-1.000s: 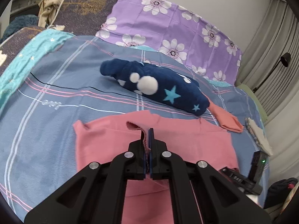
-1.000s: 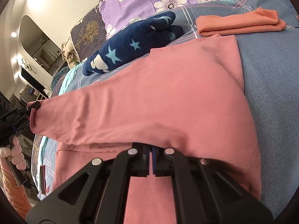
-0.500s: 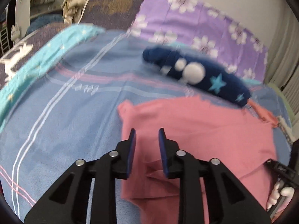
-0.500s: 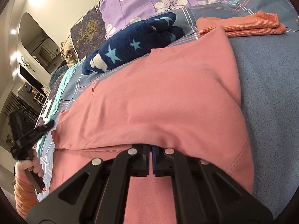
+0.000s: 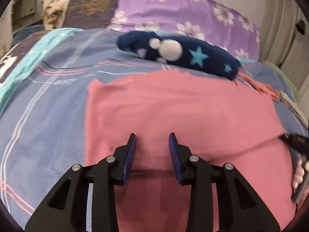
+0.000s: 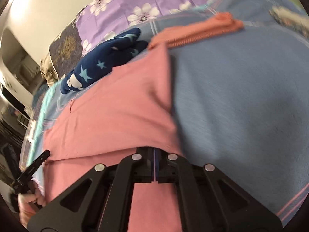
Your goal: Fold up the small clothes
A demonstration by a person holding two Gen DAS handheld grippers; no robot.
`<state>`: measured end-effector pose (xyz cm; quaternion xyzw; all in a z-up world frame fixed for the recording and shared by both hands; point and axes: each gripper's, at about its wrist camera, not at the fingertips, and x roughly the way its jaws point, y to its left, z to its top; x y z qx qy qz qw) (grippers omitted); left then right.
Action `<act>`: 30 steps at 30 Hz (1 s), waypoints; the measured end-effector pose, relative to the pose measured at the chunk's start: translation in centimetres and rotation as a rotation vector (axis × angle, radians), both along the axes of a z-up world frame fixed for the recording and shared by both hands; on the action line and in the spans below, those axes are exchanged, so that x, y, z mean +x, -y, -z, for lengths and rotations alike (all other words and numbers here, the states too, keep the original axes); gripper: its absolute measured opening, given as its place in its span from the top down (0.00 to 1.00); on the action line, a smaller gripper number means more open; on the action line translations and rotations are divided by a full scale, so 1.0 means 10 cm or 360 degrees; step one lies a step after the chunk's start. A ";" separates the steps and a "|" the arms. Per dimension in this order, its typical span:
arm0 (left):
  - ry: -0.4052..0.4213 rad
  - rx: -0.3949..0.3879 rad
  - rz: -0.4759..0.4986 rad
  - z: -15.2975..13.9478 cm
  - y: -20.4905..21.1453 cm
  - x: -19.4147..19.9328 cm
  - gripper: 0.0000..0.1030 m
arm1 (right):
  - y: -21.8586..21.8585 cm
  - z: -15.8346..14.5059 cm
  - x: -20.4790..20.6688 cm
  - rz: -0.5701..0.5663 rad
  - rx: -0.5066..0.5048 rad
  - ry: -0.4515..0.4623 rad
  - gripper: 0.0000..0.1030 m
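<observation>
a pink cotton garment [image 5: 173, 112] lies spread on the blue plaid bedsheet [image 5: 48, 119], its upper layer folded over so that a crease runs across the near part. the left gripper [image 5: 152, 143] hangs just above the folded cloth with its blue-padded jaws apart; they have just been opening, and nothing is between them, so the cloth is released on that side. the right gripper [image 6: 155, 166] is clenched on the near edge of the same pink garment, the fabric draping over its fingertips. beyond the garment, nearer the head of the bed, a dark navy fleece piece with turquoise stars and white blobs [image 5: 179, 54] lies on the sheet, and a folded orange knit cloth [image 6: 202, 31] sits just past its end. a purple pillowcase with white flowers [image 5: 183, 13] stands behind. no container shows in either view.
</observation>
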<state>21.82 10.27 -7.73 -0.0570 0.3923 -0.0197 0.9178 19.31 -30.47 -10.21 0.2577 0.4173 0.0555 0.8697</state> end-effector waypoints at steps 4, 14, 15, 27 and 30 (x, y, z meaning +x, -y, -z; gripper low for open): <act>-0.0004 0.0008 -0.0007 0.02 -0.02 -0.03 0.65 | -0.08 -0.08 -0.09 -0.0027 -0.0113 -0.0004 1.00; 0.0137 -0.0063 -0.0036 -0.27 -0.23 -0.23 0.65 | -0.34 -0.62 -0.26 -0.0237 -0.0206 0.0226 0.74; 0.0134 -0.0066 0.0006 -0.26 -0.18 -0.22 0.65 | -0.36 -0.63 -0.21 -0.0262 -0.0208 0.0251 0.72; 0.0031 -0.0058 -0.0161 -0.14 -0.50 -0.10 0.60 | 0.01 -0.39 0.14 -0.0192 -0.0235 0.0064 0.58; 0.0011 -0.0294 -0.0183 -0.15 -0.79 0.17 0.46 | 0.20 -0.39 0.49 -0.0170 -0.0144 0.0015 0.53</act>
